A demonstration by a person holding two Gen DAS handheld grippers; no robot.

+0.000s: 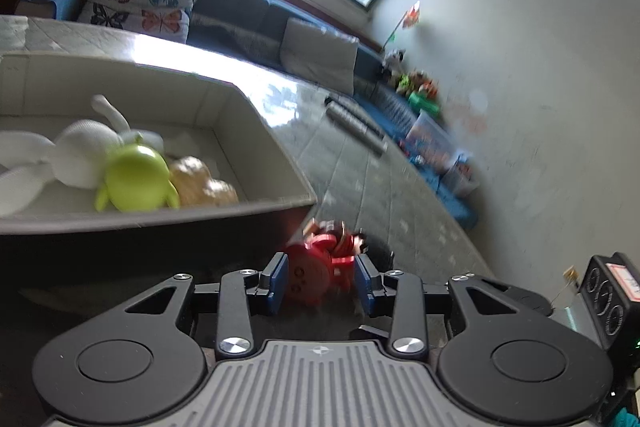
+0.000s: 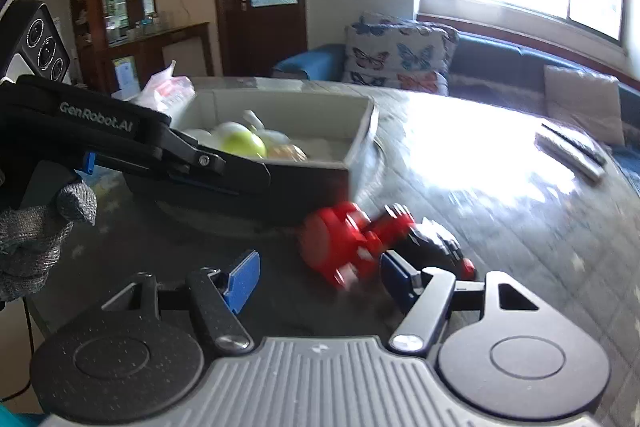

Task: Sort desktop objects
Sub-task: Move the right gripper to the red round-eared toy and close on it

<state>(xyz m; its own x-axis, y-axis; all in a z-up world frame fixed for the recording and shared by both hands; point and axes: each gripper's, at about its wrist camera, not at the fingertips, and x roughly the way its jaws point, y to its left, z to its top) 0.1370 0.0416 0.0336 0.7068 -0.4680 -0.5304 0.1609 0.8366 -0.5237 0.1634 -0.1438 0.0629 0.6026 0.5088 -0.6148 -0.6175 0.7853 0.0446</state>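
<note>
A: Left wrist view shows the left tongs with their blue pads on either side of a red toy. The pads seem to touch the toy's sides, though blur makes the contact uncertain, so whether they grip it cannot be told.

B: Where does the toy lie?

A: It lies on the counter, just beside the near corner of a grey box. Inside the box lie a white plush, a green toy and a tan plush.

B: And the right wrist view?

A: The right tongs are spread wide, holding nothing. The red toy lies between and just beyond their pads, with a black toy touching it on the right. The left tool's black body crosses in front of the box.
</note>
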